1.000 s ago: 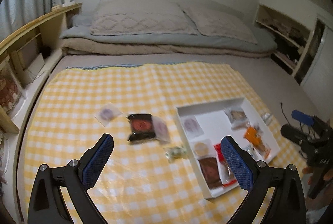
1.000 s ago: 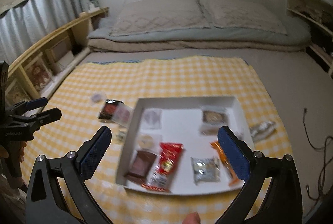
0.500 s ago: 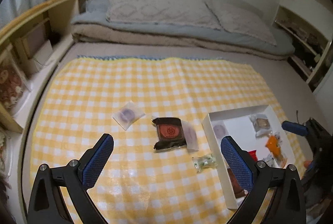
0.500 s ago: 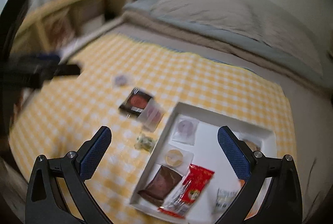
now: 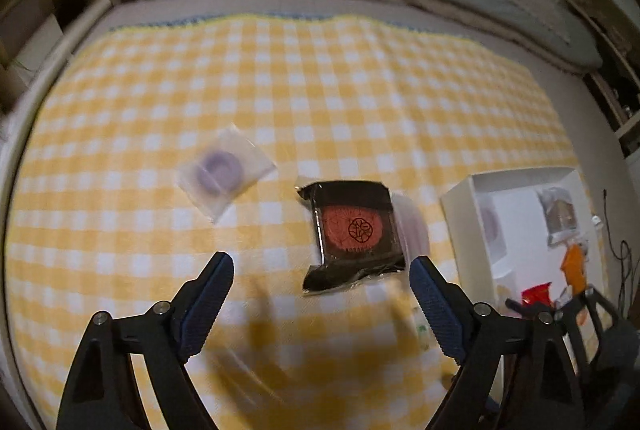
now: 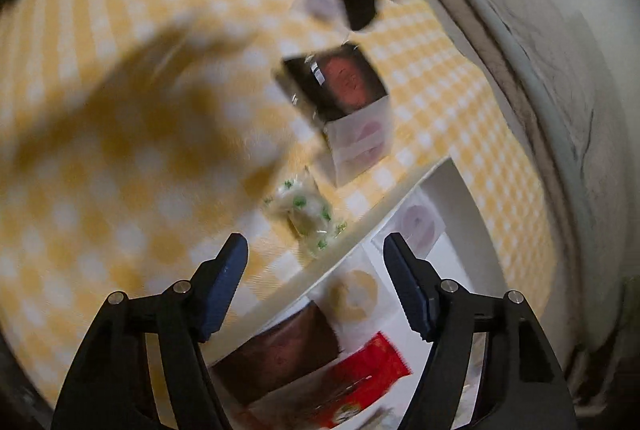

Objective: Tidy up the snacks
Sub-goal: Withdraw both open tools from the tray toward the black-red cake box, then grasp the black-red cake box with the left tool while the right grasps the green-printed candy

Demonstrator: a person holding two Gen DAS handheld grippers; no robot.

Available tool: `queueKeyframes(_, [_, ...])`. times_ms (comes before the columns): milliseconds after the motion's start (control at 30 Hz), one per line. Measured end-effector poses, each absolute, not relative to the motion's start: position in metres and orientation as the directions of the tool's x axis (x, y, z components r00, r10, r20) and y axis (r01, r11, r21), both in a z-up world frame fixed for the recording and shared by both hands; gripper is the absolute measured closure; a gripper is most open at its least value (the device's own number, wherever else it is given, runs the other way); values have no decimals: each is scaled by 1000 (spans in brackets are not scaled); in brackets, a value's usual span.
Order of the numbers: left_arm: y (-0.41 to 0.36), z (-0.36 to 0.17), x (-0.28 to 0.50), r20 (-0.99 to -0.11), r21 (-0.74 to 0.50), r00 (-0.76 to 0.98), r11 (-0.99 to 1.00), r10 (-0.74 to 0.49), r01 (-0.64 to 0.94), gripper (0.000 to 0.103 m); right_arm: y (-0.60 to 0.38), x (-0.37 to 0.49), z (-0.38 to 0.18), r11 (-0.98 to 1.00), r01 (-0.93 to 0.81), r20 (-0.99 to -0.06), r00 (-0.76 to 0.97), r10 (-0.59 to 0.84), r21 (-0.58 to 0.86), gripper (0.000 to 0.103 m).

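Both claws have dropped toward the box (image 5: 460, 206), closing on nothing; we pinch the light, crinkly green-speckled packet (image 6: 306, 210) mid-body.

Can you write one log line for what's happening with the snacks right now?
left gripper: closing, empty, above black snack packet | right gripper: closing, empty, near green-speckled candy | white box: holds several snacks

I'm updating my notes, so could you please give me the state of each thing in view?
left gripper: closing, empty
right gripper: closing, empty
white box: open, holds several snacks
black packet: flat on cloth, outside box
purple sweet: wrapped, on cloth
green candy: wrapped, beside box wall
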State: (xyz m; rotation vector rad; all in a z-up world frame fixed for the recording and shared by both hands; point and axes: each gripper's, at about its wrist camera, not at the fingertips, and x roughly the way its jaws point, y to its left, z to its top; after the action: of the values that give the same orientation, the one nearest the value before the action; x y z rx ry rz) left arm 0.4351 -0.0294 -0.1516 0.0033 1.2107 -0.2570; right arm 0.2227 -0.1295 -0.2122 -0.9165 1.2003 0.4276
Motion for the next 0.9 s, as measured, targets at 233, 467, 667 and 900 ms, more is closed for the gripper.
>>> queueKeyframes(233, [-43,-198,467,-945,-163,251,969,-207,187,14,-112,205,-252,317,-801,-858,438,-267,-508,39])
queueKeyframes(467, [-62,-223,481,-948,-163,242,968,-207,192,13,-114,216,-258,338,-808,-873,416,-253,-483,77])
queueKeyframes(667, [-76,-239,493,-947,-160,249,970,-203,182,11,-125,231,-240,495,-781,-923,349,-161,-381,78])
queueKeyframes(900, [-82,-255,500,-958,-119,240,978,-158,169,41,-160,257,-192,769,-632,-970,232,67,-98,78])
